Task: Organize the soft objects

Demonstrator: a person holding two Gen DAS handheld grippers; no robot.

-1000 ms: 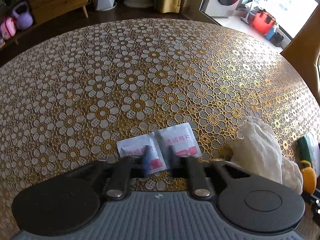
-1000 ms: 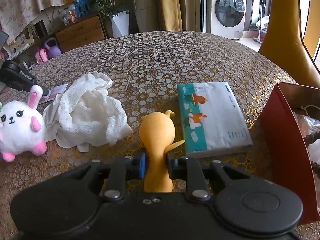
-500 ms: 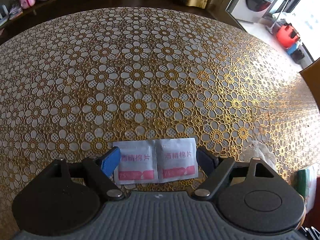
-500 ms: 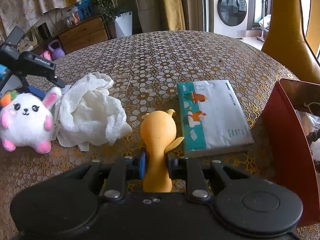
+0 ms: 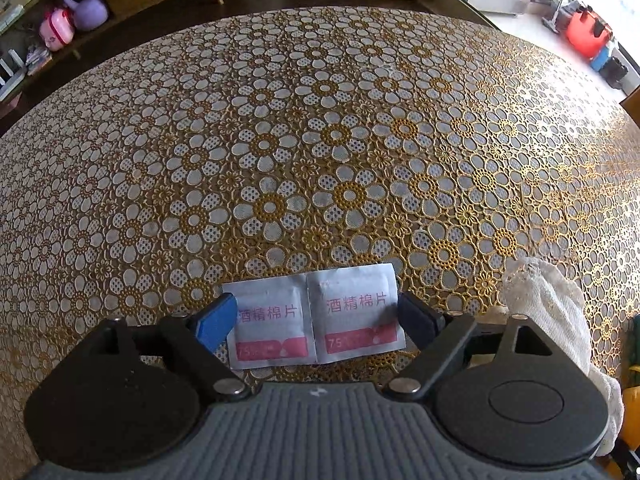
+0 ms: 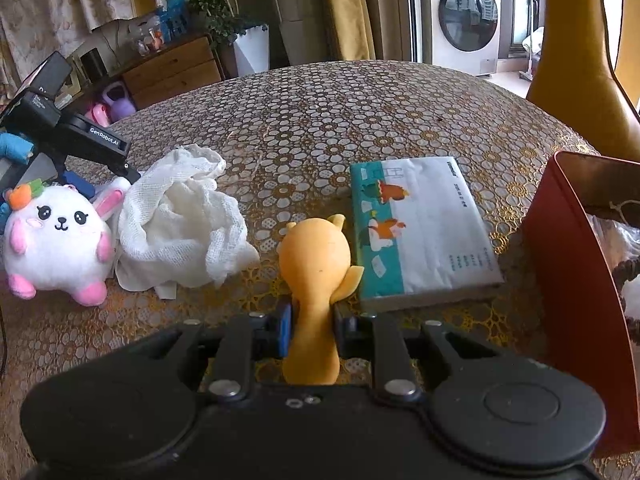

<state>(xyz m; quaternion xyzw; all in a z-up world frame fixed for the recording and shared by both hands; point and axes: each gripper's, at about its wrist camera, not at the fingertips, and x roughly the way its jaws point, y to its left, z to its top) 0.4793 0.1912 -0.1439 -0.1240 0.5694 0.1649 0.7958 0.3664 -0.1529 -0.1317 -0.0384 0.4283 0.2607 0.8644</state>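
My left gripper [image 5: 316,320] is open, its jaws wide on either side of two joined white alcohol-pad sachets [image 5: 316,320] lying flat on the table. A crumpled white cloth [image 5: 560,320] lies to its right. My right gripper [image 6: 312,324] is shut on an orange soft toy [image 6: 314,264], held upright just above the table. In the right wrist view the white cloth [image 6: 180,224] lies left of the toy, with a white plush bunny [image 6: 56,240] further left and the left gripper [image 6: 72,136] behind it.
A tissue pack [image 6: 424,228] lies right of the orange toy. A red-walled container [image 6: 576,264] stands at the right edge with things inside. The round table [image 5: 320,140] has a gold floral cover. A yellow chair [image 6: 580,60] stands behind the table.
My left gripper opened from shut to wide and let the sachets lie flat between its jaws; it also lifted above the bunny. My right gripper keeps its hold on the orange toy, nearly still.
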